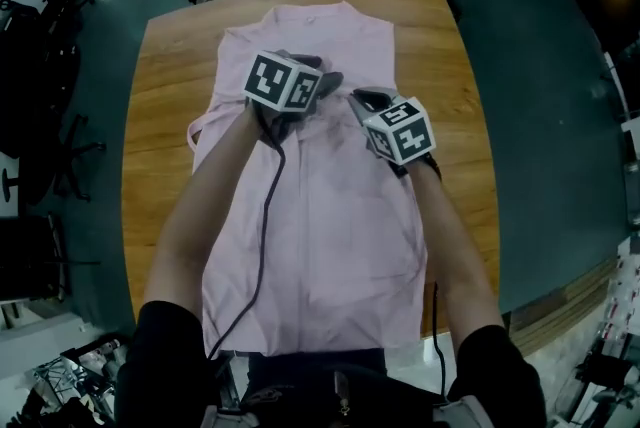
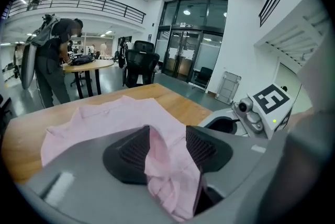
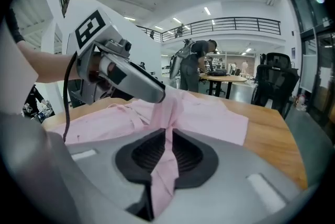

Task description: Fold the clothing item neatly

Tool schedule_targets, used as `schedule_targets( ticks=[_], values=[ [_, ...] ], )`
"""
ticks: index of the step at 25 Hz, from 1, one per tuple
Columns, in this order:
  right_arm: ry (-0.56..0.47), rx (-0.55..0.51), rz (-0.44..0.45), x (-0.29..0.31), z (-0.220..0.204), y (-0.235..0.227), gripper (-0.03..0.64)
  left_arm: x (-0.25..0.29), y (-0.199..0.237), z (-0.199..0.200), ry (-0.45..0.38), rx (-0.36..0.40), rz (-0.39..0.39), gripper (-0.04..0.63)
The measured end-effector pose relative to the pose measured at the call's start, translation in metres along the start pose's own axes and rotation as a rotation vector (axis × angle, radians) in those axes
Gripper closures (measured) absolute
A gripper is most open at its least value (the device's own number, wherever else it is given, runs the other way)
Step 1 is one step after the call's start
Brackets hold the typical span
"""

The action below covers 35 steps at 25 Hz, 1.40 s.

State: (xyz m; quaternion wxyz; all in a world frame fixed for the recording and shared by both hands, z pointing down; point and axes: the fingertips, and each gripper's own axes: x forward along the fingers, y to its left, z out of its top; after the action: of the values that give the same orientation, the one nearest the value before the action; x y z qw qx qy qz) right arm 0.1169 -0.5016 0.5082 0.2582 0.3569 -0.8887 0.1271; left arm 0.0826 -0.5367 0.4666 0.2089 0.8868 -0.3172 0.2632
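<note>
A pink shirt (image 1: 320,216) lies spread flat on the wooden table (image 1: 170,66), collar at the far end. Both grippers hover close together over its upper chest. My left gripper (image 1: 322,84) has its jaws standing apart; in the left gripper view a loose bunch of the pink shirt (image 2: 167,165) hangs between the pads (image 2: 133,152) without being pinched. My right gripper (image 1: 362,99) is shut on a thin raised fold of the shirt (image 3: 166,165), which runs up from its pads (image 3: 188,152) towards the left gripper (image 3: 125,74) just above.
A black cable (image 1: 265,246) from the left gripper trails over the shirt toward me. Bare wood (image 3: 272,139) borders the shirt on both sides. A person (image 2: 55,55) stands at a distant round table (image 2: 86,65), and black office chairs (image 2: 140,60) sit beyond the table edge.
</note>
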Motion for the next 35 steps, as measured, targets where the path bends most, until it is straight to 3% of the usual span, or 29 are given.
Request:
schedule_targets(
  ticks=[4, 9, 13, 14, 16, 19, 24, 28, 35],
  values=[
    [0.014, -0.013, 0.013, 0.042, 0.009, 0.019, 0.464, -0.015, 0.013, -0.016, 0.032, 0.012, -0.023, 0.367],
    [0.054, -0.042, 0.001, 0.064, 0.006, 0.023, 0.46, -0.029, 0.047, -0.038, 0.086, 0.096, 0.056, 0.367],
    [0.191, -0.175, 0.006, 0.084, -0.02, 0.03, 0.46, -0.039, 0.09, -0.08, 0.159, 0.073, 0.13, 0.367],
    [0.236, -0.212, -0.002, 0.086, -0.028, 0.029, 0.47, -0.041, 0.099, -0.09, 0.176, 0.062, 0.144, 0.367],
    [0.27, -0.248, -0.025, 0.08, -0.034, 0.024, 0.603, -0.048, 0.115, -0.107, 0.202, 0.047, 0.175, 0.367],
    [0.247, -0.254, -0.082, 0.064, -0.031, 0.009, 0.604, -0.058, 0.141, -0.126, 0.235, 0.023, 0.226, 0.367],
    [0.334, -0.267, -0.112, 0.055, -0.063, -0.01, 0.603, -0.062, 0.156, -0.164, 0.304, -0.054, 0.254, 0.367],
    [0.284, -0.196, -0.032, 0.05, -0.061, -0.008, 0.573, -0.07, 0.155, -0.158, 0.283, -0.062, 0.272, 0.367],
    [0.11, -0.135, 0.018, 0.015, 0.0, -0.038, 0.554, -0.094, 0.161, -0.09, 0.159, -0.008, 0.353, 0.367]
  ],
)
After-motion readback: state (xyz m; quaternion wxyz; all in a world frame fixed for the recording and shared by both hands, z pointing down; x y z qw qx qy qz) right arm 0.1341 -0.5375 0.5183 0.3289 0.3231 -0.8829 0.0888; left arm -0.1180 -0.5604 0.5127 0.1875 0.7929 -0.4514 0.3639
